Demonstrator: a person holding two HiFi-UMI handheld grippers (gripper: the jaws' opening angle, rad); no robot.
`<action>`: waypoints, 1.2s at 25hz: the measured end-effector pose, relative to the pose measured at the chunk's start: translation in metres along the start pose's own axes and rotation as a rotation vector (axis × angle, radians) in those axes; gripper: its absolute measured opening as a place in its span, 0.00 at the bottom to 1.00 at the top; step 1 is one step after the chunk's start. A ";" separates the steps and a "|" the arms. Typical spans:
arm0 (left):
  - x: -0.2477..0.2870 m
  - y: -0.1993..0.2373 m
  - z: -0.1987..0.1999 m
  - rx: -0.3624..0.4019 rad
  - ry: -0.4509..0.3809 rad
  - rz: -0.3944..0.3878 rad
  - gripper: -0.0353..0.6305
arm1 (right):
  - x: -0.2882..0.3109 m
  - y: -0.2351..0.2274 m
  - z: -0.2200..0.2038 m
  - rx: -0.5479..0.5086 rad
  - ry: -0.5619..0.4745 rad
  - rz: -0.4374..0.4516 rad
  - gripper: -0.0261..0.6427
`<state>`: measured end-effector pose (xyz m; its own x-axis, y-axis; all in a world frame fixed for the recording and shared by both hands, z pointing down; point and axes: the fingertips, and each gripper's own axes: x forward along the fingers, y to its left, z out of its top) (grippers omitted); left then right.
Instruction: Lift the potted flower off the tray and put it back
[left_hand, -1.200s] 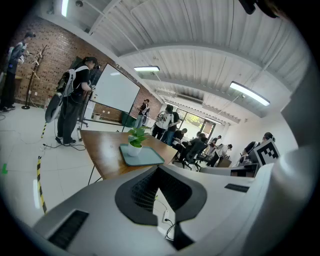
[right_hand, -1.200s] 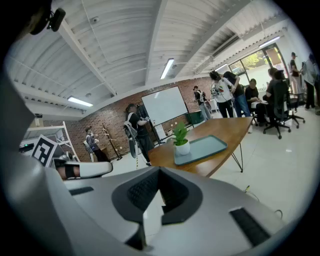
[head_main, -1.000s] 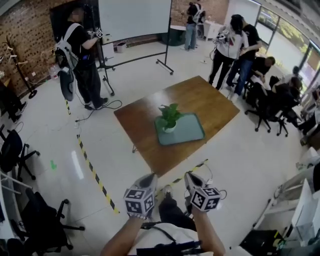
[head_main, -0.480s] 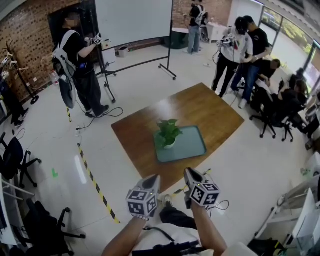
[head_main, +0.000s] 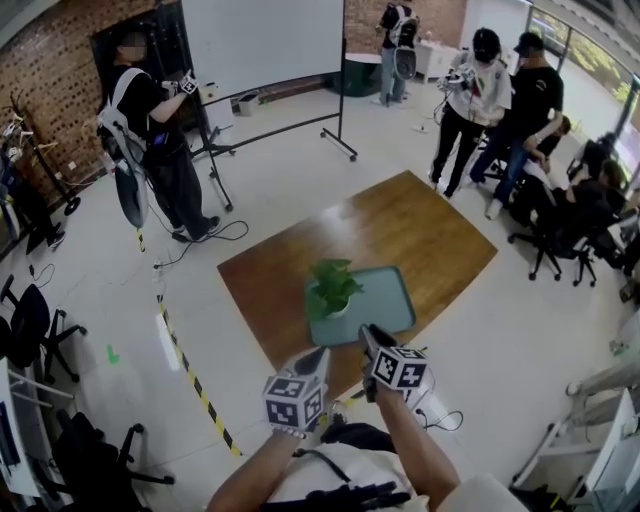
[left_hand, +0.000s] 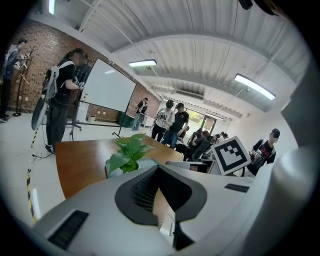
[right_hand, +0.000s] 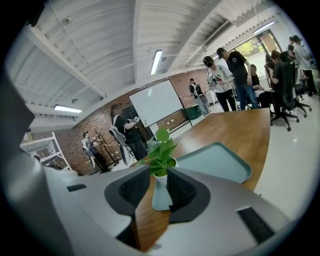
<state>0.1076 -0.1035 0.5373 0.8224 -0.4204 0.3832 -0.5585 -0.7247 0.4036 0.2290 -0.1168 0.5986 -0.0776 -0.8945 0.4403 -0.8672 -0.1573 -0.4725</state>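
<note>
The potted flower, green leaves in a small white pot, stands on the left part of a pale green tray on the wooden table. Both grippers hover at the table's near edge, short of the tray. My left gripper has its tips together and holds nothing; in its own view the flower is ahead, beyond the jaws. My right gripper is opening, with nothing between its jaws. The flower and tray show through that gap, farther off.
Several people stand around the room; one is by the whiteboard and others are near the office chairs at the right. Yellow-black tape runs across the floor left of the table. A cable lies by my feet.
Both grippers have moved forward to the table's near edge, and the table now looks closer. The flower and tray have stayed in place.
</note>
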 end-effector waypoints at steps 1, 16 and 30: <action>0.005 0.000 0.001 0.000 0.002 0.000 0.05 | 0.008 -0.004 0.000 0.004 0.008 0.001 0.24; 0.065 0.024 0.003 -0.012 0.020 0.047 0.05 | 0.117 -0.041 -0.013 0.118 0.086 -0.056 0.24; 0.045 0.053 0.002 -0.090 -0.008 0.130 0.05 | 0.155 -0.054 -0.014 0.082 0.102 -0.128 0.18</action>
<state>0.1157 -0.1619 0.5737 0.7431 -0.5123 0.4305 -0.6676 -0.6120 0.4240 0.2570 -0.2411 0.7029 -0.0225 -0.8183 0.5743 -0.8303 -0.3046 -0.4666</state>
